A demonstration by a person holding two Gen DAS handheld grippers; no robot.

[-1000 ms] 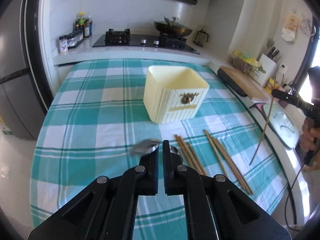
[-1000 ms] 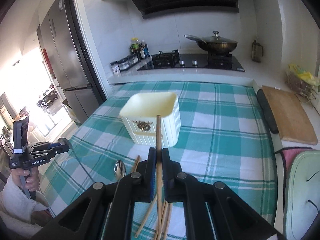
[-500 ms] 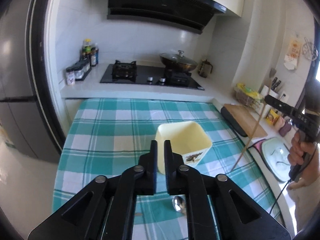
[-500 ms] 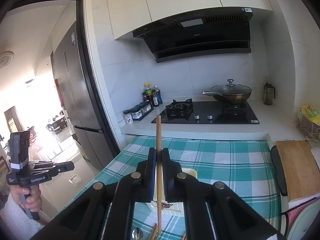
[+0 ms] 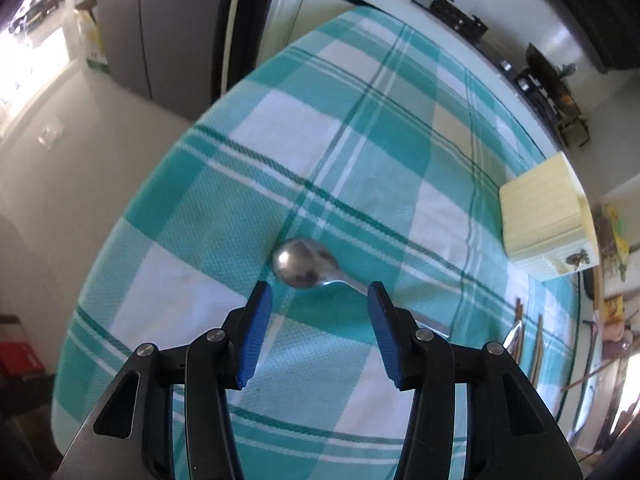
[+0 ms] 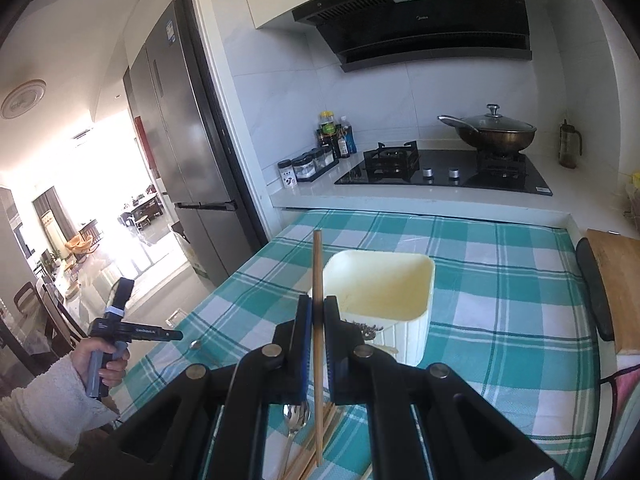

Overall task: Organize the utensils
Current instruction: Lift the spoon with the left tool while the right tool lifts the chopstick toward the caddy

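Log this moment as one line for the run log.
left gripper: open, over spoon on tablecloth | right gripper: shut on chopstick, before cream holder | holder looks empty

Teal-white plaid tablecloth [image 5: 360,128]; pale yellow bin [image 6: 384,280]; silver spoon [image 5: 304,264].

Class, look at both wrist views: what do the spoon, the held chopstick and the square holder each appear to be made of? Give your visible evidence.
Spoon: probably polished steel; its grey bowl shows a bright glint and reflections.
Chopstick, clamped in the right gripper: likely wood or bamboo; matte brown, straight and slim.
Holder: seemingly cream plastic; smooth moulded walls, ribbed outside, with rounded corners.
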